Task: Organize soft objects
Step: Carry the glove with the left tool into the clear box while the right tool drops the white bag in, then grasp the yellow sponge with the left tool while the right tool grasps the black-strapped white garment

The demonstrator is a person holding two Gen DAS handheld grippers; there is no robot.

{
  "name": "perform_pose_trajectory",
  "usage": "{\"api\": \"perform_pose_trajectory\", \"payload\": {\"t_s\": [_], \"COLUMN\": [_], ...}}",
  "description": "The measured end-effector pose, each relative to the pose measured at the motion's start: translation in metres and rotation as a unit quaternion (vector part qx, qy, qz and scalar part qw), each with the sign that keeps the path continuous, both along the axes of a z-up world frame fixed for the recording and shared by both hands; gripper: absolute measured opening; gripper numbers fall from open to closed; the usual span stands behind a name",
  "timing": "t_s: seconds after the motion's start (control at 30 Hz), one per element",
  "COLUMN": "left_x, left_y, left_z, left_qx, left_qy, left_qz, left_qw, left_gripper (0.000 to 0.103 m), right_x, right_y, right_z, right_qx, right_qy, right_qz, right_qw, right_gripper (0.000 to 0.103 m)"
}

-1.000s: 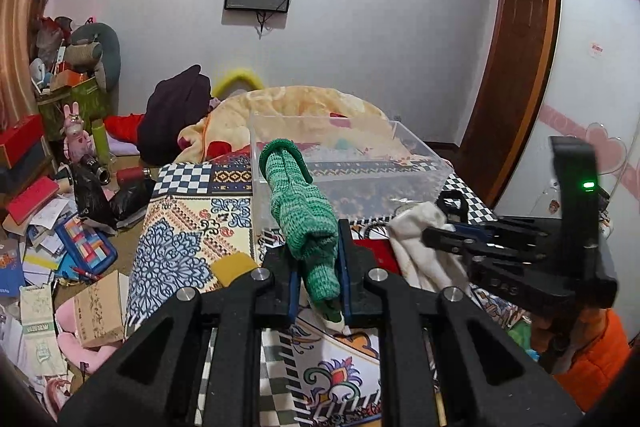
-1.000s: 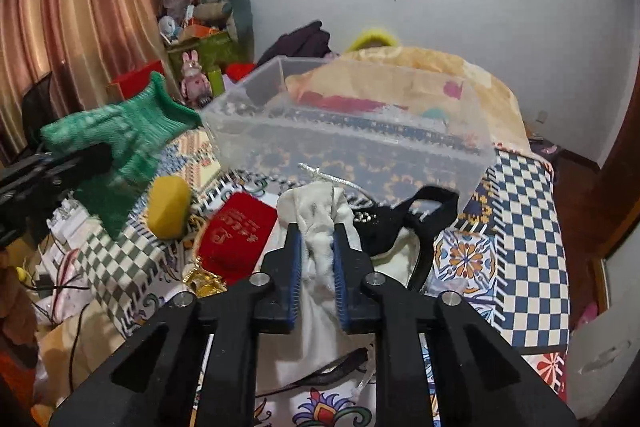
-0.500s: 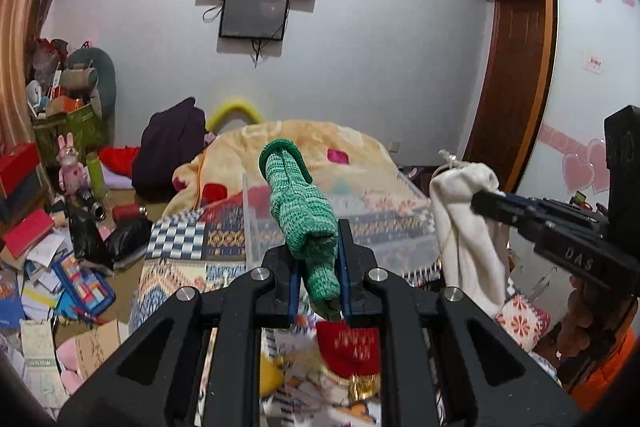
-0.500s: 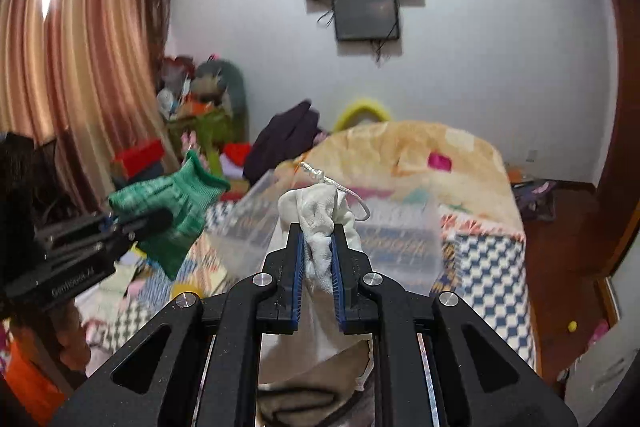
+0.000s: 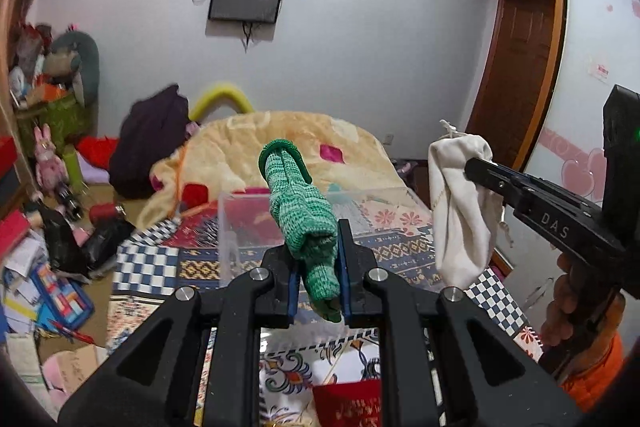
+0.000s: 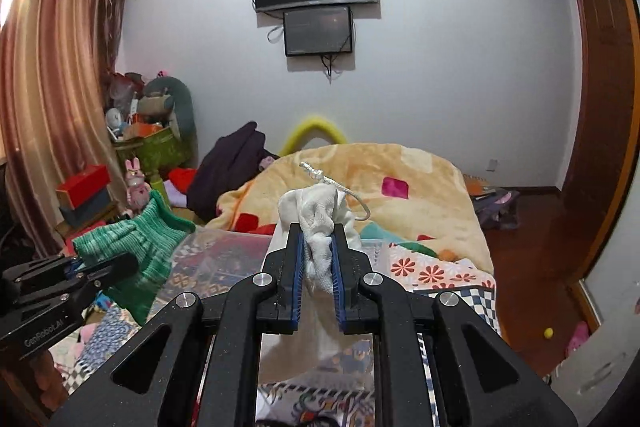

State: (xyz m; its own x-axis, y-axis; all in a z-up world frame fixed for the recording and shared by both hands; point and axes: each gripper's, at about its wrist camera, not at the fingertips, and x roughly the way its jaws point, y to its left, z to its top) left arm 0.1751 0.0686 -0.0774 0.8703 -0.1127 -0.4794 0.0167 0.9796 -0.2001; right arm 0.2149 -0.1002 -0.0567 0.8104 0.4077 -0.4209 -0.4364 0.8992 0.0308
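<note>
Above the patterned bedspread (image 5: 144,263), in the left wrist view, the left gripper (image 5: 318,277) clamped a green knitted glove (image 5: 298,205) in the air before the clear plastic bin (image 5: 240,223). In the right wrist view, the right gripper (image 6: 316,277) pinched a white drawstring pouch (image 6: 320,223) aloft beside the bin (image 6: 224,247). Each likely needed carrying over the rim and lowering inside before release.

At the bottom centre, the left gripper (image 5: 318,285) pinches a green knitted glove (image 5: 301,211) that stands up between its blue pads (image 5: 345,267). Behind it sits a clear plastic box (image 5: 240,223) on the patterned bedspread (image 5: 148,267). At the right edge, the right gripper (image 5: 476,169) clamps a hanging white cloth pouch (image 5: 460,211).
</note>
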Motion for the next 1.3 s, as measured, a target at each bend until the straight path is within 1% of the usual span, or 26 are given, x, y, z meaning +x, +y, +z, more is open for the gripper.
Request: {"api": "perform_pose_trajectory", "payload": {"t_s": [0.07, 0.17, 0.3, 0.43, 0.63, 0.67, 0.73, 0.77, 0.8, 0.83, 0.87, 0.9, 0.97, 1.03, 1.1, 1.23, 1.3], "left_x": [0.013, 0.032, 0.049, 0.057, 0.058, 0.057, 0.057, 0.055, 0.054, 0.052, 0.049, 0.046, 0.040, 0.032, 0.022, 0.001, -0.010], "left_y": [0.002, 0.001, -0.003, -0.007, -0.013, -0.013, -0.013, -0.012, -0.012, -0.011, -0.011, -0.010, -0.008, -0.007, -0.006, -0.007, -0.007], "left_z": [-0.007, -0.021, -0.039, -0.049, -0.054, -0.054, -0.054, -0.053, -0.051, -0.049, -0.047, -0.043, -0.035, -0.026, -0.017, 0.000, 0.006], "left_qx": [-0.001, 0.010, 0.027, 0.037, 0.050, 0.050, 0.049, 0.047, 0.045, 0.042, 0.040, 0.037, 0.029, 0.024, 0.024, 0.029, 0.032], "left_qy": [0.014, 0.034, 0.064, 0.086, 0.098, 0.099, 0.099, 0.099, 0.098, 0.096, 0.093, 0.088, 0.079, 0.070, 0.055, 0.032, 0.022], "left_qz": [0.000, 0.003, 0.002, -0.002, -0.012, -0.013, -0.014, -0.013, -0.012, -0.011, -0.010, -0.010, -0.011, -0.011, -0.009, -0.011, -0.012], "left_qw": [0.9999, 0.9994, 0.9976, 0.9956, 0.9939, 0.9937, 0.9938, 0.9939, 0.9941, 0.9944, 0.9948, 0.9954, 0.9964, 0.9972, 0.9982, 0.9990, 0.9992], "left_gripper": [0.015, 0.015, 0.015, 0.015, 0.016, 0.017, 0.021, 0.026, 0.033, 0.036, 0.040, 0.040, 0.041, 0.047, 0.057, 0.066, 0.071], "right_x": [0.007, 0.017, 0.034, 0.042, 0.048, 0.046, 0.047, 0.046, 0.043, 0.040, 0.037, 0.036, 0.031, 0.026, 0.018, -0.001, -0.012], "right_y": [0.004, 0.009, 0.017, 0.019, 0.023, 0.023, 0.025, 0.026, 0.026, 0.025, 0.024, 0.024, 0.021, 0.017, 0.012, 0.004, -0.001], "right_z": [-0.007, -0.017, -0.034, -0.048, -0.057, -0.058, -0.057, -0.056, -0.054, -0.051, -0.048, -0.045, -0.038, -0.031, -0.023, -0.008, -0.002], "right_qx": [-0.010, -0.030, -0.057, -0.077, -0.099, -0.102, -0.109, -0.112, -0.110, -0.109, -0.107, -0.106, -0.101, -0.090, -0.078, -0.070, -0.064], "right_qy": [0.007, 0.018, 0.050, 0.076, 0.119, 0.122, 0.125, 0.125, 0.123, 0.118, 0.111, 0.106, 0.099, 0.095, 0.082, 0.052, 0.036], "right_qz": [0.001, 0.002, 0.010, 0.016, 0.036, 0.039, 0.042, 0.043, 0.045, 0.045, 0.043, 0.042, 0.042, 0.045, 0.046, 0.046, 0.047], "right_qw": [1.000, 0.999, 0.997, 0.994, 0.987, 0.986, 0.985, 0.985, 0.985, 0.986, 0.987, 0.988, 0.989, 0.990, 0.992, 0.995, 0.996], "right_gripper": [0.012, 0.012, 0.012, 0.013, 0.015, 0.016, 0.021, 0.027, 0.036, 0.041, 0.048, 0.050, 0.051, 0.054, 0.065, 0.068, 0.075]}}
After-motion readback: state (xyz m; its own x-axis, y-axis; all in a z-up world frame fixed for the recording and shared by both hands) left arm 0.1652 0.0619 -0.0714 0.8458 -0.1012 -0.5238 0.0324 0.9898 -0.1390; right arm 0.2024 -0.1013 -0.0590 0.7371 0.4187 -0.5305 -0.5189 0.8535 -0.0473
